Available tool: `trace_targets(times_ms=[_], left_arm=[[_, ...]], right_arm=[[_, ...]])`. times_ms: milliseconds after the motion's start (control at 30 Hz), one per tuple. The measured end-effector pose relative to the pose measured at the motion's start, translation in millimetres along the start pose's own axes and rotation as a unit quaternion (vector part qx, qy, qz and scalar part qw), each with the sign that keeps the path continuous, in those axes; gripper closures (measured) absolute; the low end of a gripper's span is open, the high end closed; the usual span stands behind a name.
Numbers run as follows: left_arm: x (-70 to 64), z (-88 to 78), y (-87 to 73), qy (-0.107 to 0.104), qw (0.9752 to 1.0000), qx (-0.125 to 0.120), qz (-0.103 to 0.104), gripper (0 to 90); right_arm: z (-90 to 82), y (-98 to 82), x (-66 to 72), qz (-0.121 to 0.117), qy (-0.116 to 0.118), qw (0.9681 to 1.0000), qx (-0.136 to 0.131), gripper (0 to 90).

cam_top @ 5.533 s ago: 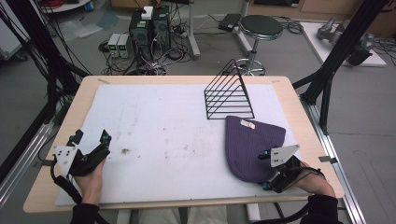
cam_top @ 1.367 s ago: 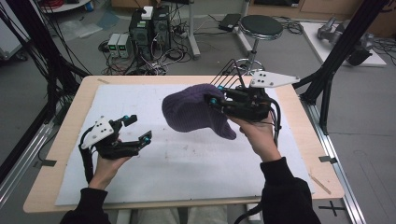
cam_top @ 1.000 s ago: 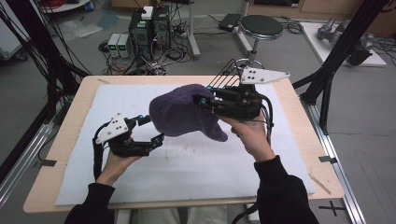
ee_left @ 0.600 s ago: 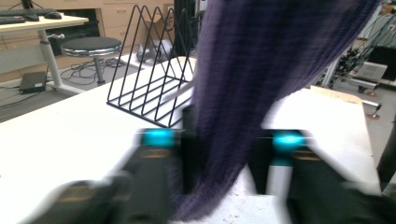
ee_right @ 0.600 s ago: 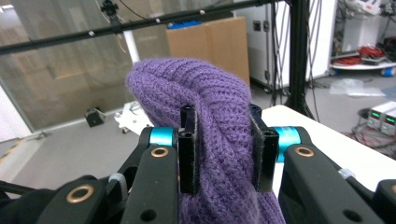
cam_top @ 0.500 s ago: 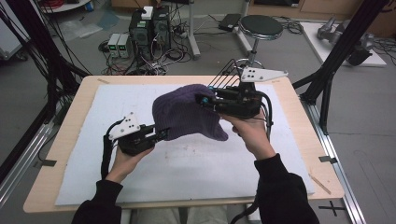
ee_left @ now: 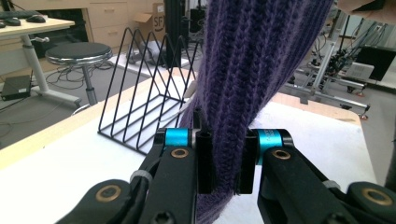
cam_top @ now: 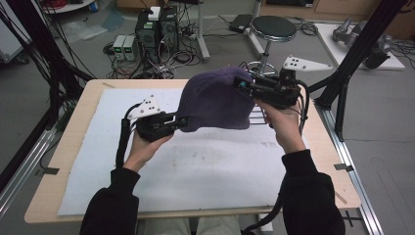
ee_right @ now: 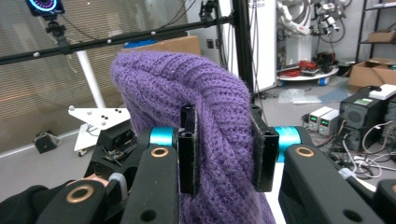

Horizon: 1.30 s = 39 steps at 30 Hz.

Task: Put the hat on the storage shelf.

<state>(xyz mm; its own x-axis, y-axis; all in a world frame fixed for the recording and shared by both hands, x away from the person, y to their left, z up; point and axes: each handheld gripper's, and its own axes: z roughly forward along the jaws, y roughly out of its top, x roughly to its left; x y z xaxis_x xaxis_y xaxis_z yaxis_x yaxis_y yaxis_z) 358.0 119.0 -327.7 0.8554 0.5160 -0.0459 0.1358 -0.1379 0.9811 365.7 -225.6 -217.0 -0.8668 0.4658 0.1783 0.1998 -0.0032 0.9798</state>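
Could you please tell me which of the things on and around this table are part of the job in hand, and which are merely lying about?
In the job:
- purple knitted hat, held up off the table
- left tool, shut on its lower edge
- right tool, shut on its upper part

Lying about:
- black wire rack on the white mat
- stool and electronics boxes on the floor

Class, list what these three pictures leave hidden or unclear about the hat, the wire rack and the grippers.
- High view: the wire rack is mostly hidden behind the purple knit hat.
- Left gripper view: the hat's top is cut off by the frame edge.
- Right gripper view: the left gripper is partly hidden behind the hat.
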Motion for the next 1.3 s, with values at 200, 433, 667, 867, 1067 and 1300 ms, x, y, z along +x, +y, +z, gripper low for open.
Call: trace_targets(times_ms=[200, 433, 667, 867, 1067, 1300], left_arm=[[12.1, 19.7, 23.9, -0.005, 0.9999, 0.004, 0.008, 82.5], [27.2, 46.0, 46.8, -0.011, 0.9999, -0.001, -0.002, 82.4], [30.7, 70.6, 54.6, -0.026, 0.9996, 0.005, -0.007, 82.4], [36.0, 84.7, 63.4, -0.024, 0.9997, -0.001, -0.008, 82.3], [39.0, 100.3, 69.6, -0.014, 0.9999, -0.006, -0.007, 82.1], [42.7, 117.0, 76.1, -0.016, 0.9994, -0.026, -0.019, 82.1]], right_arm=[[-9.6, 16.0, -18.3, -0.021, -0.017, 0.9996, 0.003, 69.9], [-17.8, 40.4, -39.8, -0.047, -0.047, 0.9977, 0.013, 70.0], [-21.0, 55.3, -56.8, -0.053, -0.077, 0.9953, 0.026, 70.0], [-26.3, 61.5, -67.8, -0.057, -0.096, 0.9935, 0.024, 69.7], [-27.1, 67.3, -82.0, -0.066, -0.122, 0.9900, 0.027, 69.7], [-27.0, 68.9, -93.7, -0.087, -0.159, 0.9834, -0.004, 70.3]])
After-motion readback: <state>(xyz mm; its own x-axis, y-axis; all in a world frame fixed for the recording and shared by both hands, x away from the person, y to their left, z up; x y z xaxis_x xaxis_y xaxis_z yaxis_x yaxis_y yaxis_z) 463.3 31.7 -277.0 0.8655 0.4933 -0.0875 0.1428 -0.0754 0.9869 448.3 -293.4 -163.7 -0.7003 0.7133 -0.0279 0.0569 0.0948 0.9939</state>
